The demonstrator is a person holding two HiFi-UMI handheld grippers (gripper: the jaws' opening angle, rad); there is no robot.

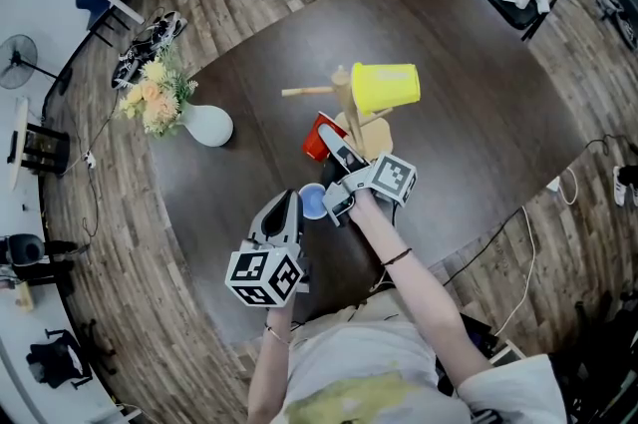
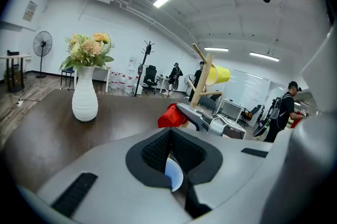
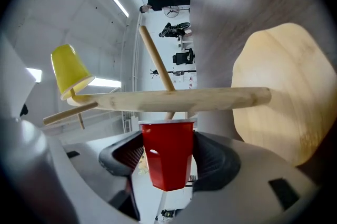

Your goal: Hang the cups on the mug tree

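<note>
While the left gripper (image 1: pixel 296 202) sits low over the near part of the counter (image 1: pixel 478 113), its jaws are drawn narrow and pinch the wall of a blue cup (image 2: pixel 174 176), which shows as a pale blue rim between the pads. The right gripper (image 1: pixel 338 147) is rolled onto its side and holds a red cup (image 3: pixel 167 157), one pad pressed against each side of the cup. The open rim of the red cup faces the trunk of the mug tree (image 1: pixel 351 113) and lies just beside it; contact cannot be confirmed. A yellow cup (image 1: pixel 385 86) already hangs mouth-down on an upper peg of the tree. The round wooden base of the tree stands on the dark counter. A white vase (image 1: pixel 206 125) with flowers stands well apart, to the left in the head view.
</note>
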